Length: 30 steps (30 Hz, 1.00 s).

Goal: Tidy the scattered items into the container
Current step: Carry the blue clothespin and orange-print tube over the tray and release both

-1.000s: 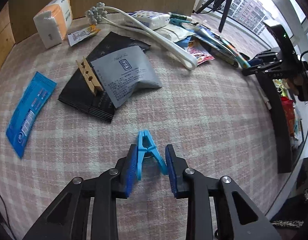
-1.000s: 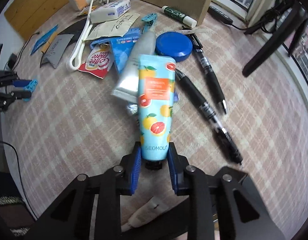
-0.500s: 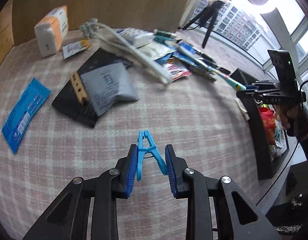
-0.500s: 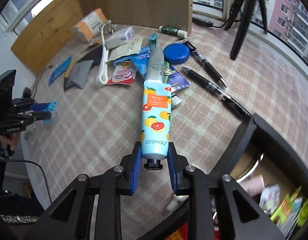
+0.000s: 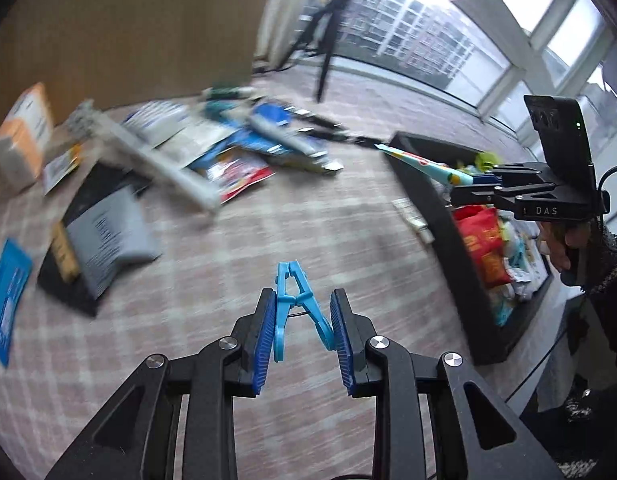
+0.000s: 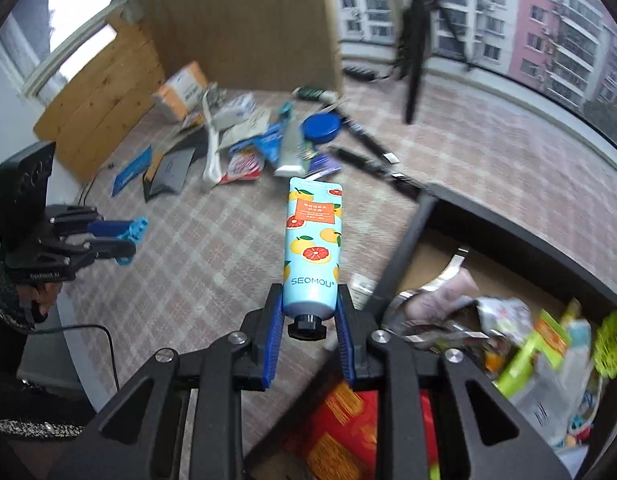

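1. Container (image 6: 424, 216) at the table edge already holds several items.
2. Right gripper (image 6: 310, 332) clamps a hand-cream tube (image 6: 313, 248) near it.
3. Left gripper (image 5: 302, 332) grips a blue clothespin (image 5: 296, 304).
4. Scattered items (image 5: 244, 148) remain.

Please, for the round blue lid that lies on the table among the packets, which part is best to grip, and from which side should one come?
Probably across its rim, from above. The blue lid seems to lie flat on the table, low and round, so only its edge offers opposite faces for the jaws. A grey tube lies close on its left and a black pen on its right, so the jaws would best close along the free front-to-back line.
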{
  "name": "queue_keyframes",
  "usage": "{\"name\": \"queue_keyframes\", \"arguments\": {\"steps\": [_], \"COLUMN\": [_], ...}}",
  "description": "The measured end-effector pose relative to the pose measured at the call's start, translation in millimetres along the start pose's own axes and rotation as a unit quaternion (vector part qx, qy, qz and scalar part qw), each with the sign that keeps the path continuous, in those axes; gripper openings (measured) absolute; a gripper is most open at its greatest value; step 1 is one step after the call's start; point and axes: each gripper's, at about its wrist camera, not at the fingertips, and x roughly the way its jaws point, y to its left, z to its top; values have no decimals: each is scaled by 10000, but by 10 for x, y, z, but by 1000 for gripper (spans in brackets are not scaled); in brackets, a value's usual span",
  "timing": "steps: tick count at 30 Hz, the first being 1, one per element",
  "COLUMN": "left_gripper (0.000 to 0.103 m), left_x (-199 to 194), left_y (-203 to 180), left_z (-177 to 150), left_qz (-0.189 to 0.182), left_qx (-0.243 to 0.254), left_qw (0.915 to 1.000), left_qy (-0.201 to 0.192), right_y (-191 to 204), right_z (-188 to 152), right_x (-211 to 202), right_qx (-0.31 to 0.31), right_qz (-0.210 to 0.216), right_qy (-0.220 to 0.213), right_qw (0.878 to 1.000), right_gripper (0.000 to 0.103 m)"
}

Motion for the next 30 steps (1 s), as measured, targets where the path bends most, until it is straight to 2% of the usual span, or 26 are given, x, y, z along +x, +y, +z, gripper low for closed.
{"name": "queue_keyframes", "arguments": {"steps": [5,9,14,18,21,22,23,24,26,30], "left_gripper": [26,26,26,26,27,36,53,58,58,58], "left_x": [60,146,286,362,412,457,489,513,528,499], "left_y": [-543,-1079,-1798,-2268,-2549,-2632,-2677,-2708,-2718,-2666], "left_z": [264,399,411,352,328,323,321,320,316,326], "left_qz": [-448,-893,-1441,-1711,-1688,-1603,-1492,-1338,-1325,-1303], "left_qx": [551,1066,1801,2300,2577,2668,2716,2719,2684,2614], "left_qw": [9974,9902,9730,9577,9510,9497,9499,9522,9535,9558], "left_qy": [-113,-95,125,258,261,334,398,385,363,332], "right_y": [-338,-696,-1070,-1288,-1353,-1359,-1345,-1338,-1301,-1260], "right_z": [-241,-538,-972,-1262,-1395,-1417,-1430,-1436,-1456,-1419], "right_x": [-486,-870,-1318,-1547,-1610,-1611,-1609,-1624,-1690,-1753], "right_qx": [434,986,1678,2105,2178,2154,2170,2200,2162,2122], "right_qz": [-458,-920,-1373,-1673,-1795,-1727,-1759,-1893,-2162,-2198], "right_qy": [-374,-595,-871,-961,-920,-890,-892,-906,-1069,-1246], "right_qw": [9973,9891,9723,9584,9549,9570,9561,9527,9461,9440], "right_gripper": [24,24,24,24,25,25,30,44,59,59]}}
